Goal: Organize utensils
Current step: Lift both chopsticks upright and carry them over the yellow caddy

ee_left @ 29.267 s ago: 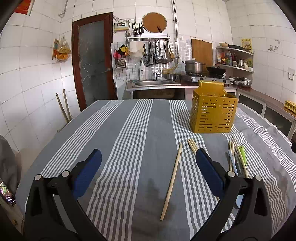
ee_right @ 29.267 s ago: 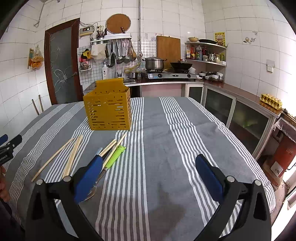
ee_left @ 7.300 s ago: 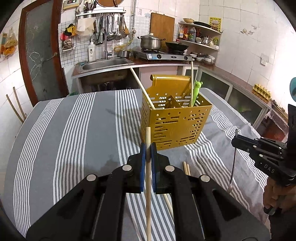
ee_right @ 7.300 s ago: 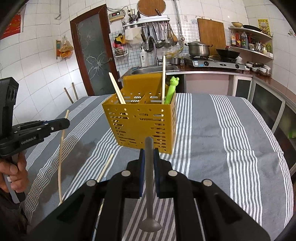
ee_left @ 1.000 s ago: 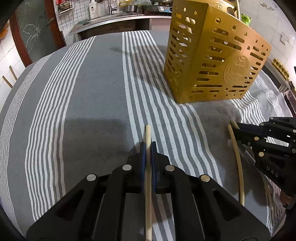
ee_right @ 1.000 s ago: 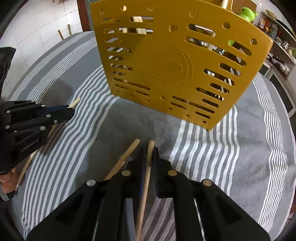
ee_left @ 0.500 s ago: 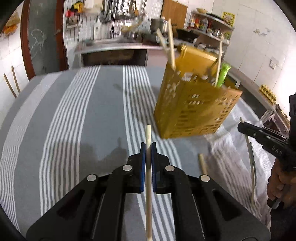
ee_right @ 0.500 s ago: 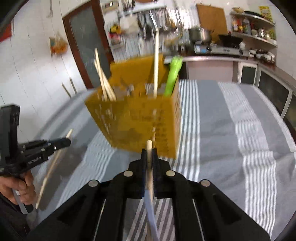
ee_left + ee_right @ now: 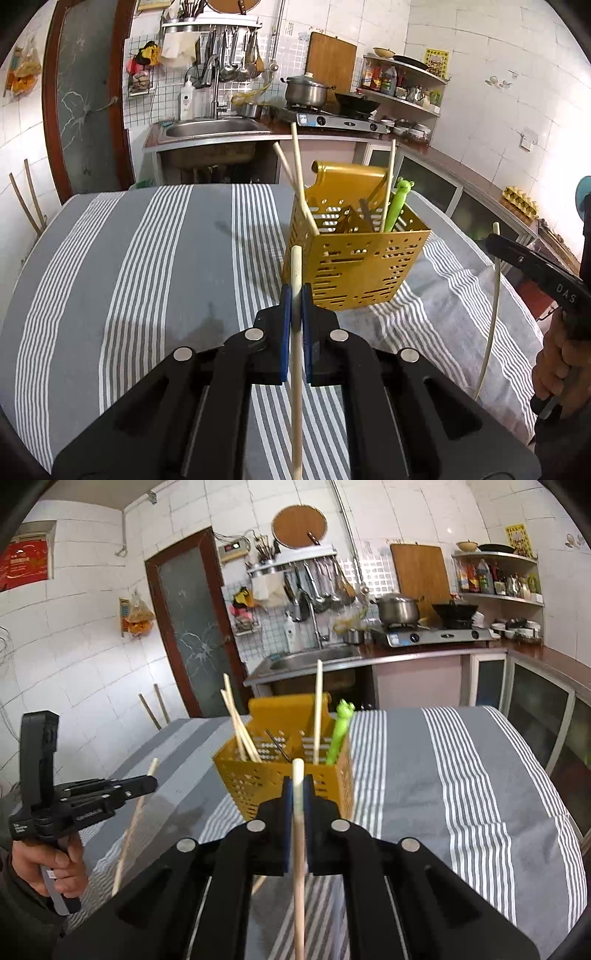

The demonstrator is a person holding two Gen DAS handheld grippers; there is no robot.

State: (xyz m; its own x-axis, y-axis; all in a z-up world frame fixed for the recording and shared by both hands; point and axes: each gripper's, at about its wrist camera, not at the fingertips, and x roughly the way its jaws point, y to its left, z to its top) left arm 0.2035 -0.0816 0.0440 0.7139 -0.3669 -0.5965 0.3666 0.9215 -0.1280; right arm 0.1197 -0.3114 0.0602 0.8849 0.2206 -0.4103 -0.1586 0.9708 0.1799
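My left gripper [image 9: 295, 291] is shut on a wooden chopstick [image 9: 296, 387] that pokes out past its blue pads, held above the striped cloth. My right gripper [image 9: 298, 786] is shut on a second chopstick [image 9: 299, 886] in the same way. Ahead of both stands the yellow slotted caddy [image 9: 354, 266] [image 9: 266, 782]. It holds two leaning chopsticks [image 9: 295, 177], one upright chopstick, a green frog-topped utensil [image 9: 397, 206] and a dark metal handle. Each gripper shows in the other's view: the right gripper [image 9: 495, 242] with its chopstick hanging down, and the left gripper [image 9: 149, 781].
The table [image 9: 166, 258] wears a grey and white striped cloth, rumpled at the right of the caddy. One loose chopstick [image 9: 258, 884] lies on it just under my right gripper. Behind the table are a sink counter [image 9: 210, 129], a stove [image 9: 436, 637] and a door [image 9: 192, 627].
Both grippers have lifted off the cloth with their chopsticks and tilted up. The caddy, close and seen from low down before, now stands farther ahead with its open top visible.
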